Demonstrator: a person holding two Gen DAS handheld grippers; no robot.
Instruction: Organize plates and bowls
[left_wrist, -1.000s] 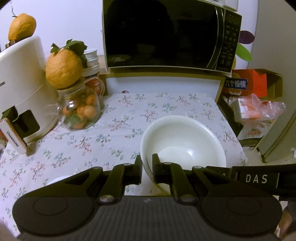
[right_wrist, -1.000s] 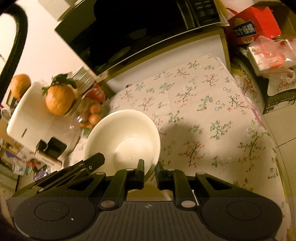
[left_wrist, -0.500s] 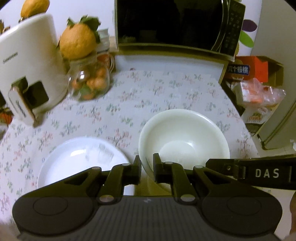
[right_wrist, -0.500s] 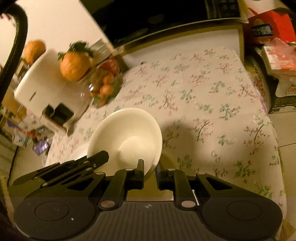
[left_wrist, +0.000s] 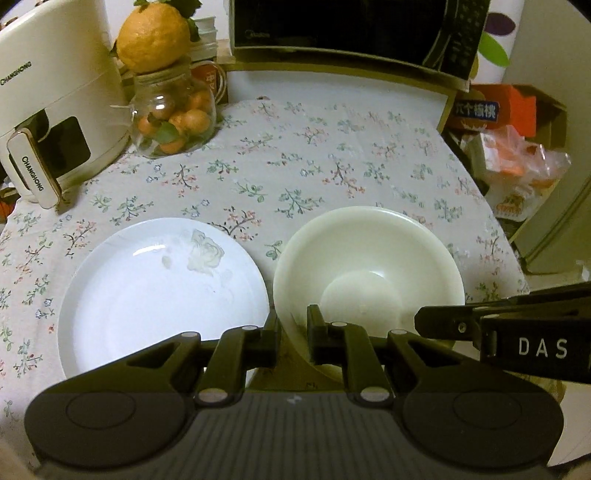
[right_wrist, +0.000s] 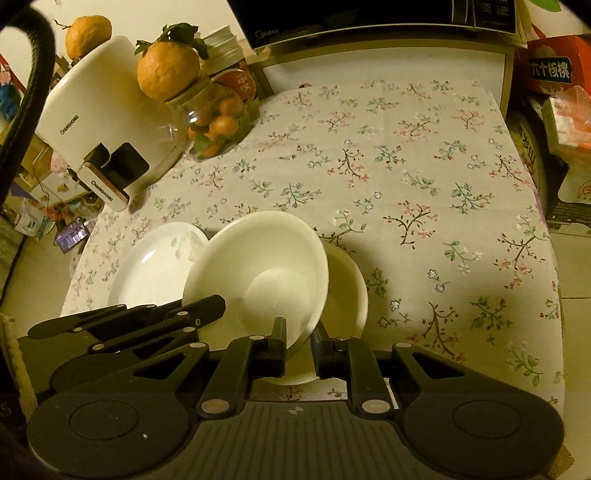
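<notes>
Now, from the left wrist view, I see my left gripper (left_wrist: 293, 325) clamped on the near-left rim of the bowl (left_wrist: 369, 266), one finger outside the wall and one inside, nearly together with only the rim between them. The bowl sits directly ahead and slightly right of these fingers. Just left of it, almost touching, a plate (left_wrist: 155, 288) lies flat on the table (left_wrist: 332, 166); it carries a pale smear near its far edge. My right gripper (left_wrist: 436, 325) enters from the right, its tip at the bowl's near-right rim.

From the right wrist view, my right gripper (right_wrist: 299, 339) is likewise pinched narrowly on the near rim of the bowl (right_wrist: 255, 273), which tilts up toward the left, so I judge it is held clear of the table on that side. Directly beneath and a little right of it I see a second bowl (right_wrist: 347, 291) resting on the table, partly covered by the lifted one. The plate (right_wrist: 151, 266) lies left of both, behind the left gripper (right_wrist: 207, 310), whose fingers reach the held bowl's left rim.

The relation that matters, I judge: the held bowl hangs above and left of the second bowl, so nesting calls for shifting it right and lowering it level. Both hands share the load; the right one is nearer the target.
</notes>
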